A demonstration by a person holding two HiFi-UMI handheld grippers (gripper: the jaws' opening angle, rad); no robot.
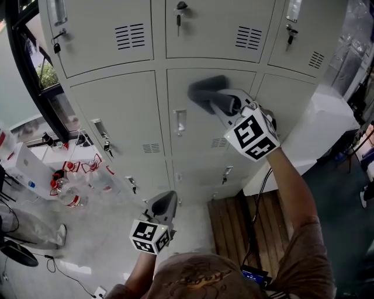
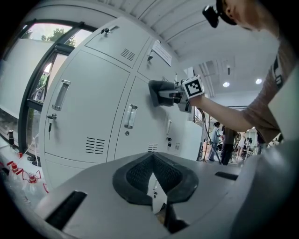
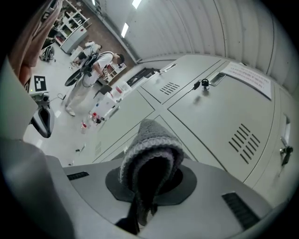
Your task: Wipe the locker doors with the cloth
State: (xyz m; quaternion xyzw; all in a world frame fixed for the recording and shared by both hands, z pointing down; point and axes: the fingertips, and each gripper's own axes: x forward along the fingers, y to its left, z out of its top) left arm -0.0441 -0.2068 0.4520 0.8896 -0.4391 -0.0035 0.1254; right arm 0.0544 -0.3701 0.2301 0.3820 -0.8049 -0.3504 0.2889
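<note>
Cloth (image 3: 152, 144), grey, folded, knit-textured, against locker door (image 1: 201, 131), in right gripper (image 1: 225, 104).

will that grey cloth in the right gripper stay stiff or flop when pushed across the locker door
Probably floppy: the cloth folds over itself between the jaws of the right gripper. Its looped pile likely drags on the locker door rather than sliding.

Pale grey metal locker doors (image 1: 198, 146) are mostly flat, easy going. Each has a chrome handle (image 1: 180, 122) near one edge though, and dangling black keys (image 1: 179, 17) up top could snag. The right tool (image 1: 219, 100) and its grey knitted cloth (image 1: 204, 90) fill the middle door's top. Down low: see-through plastic bottles with red caps (image 1: 70, 195) on the left, a brown slatted wooden pallet (image 1: 245, 225) on the right. A white cabinet (image 1: 327, 128) boxes in the right end.
</note>
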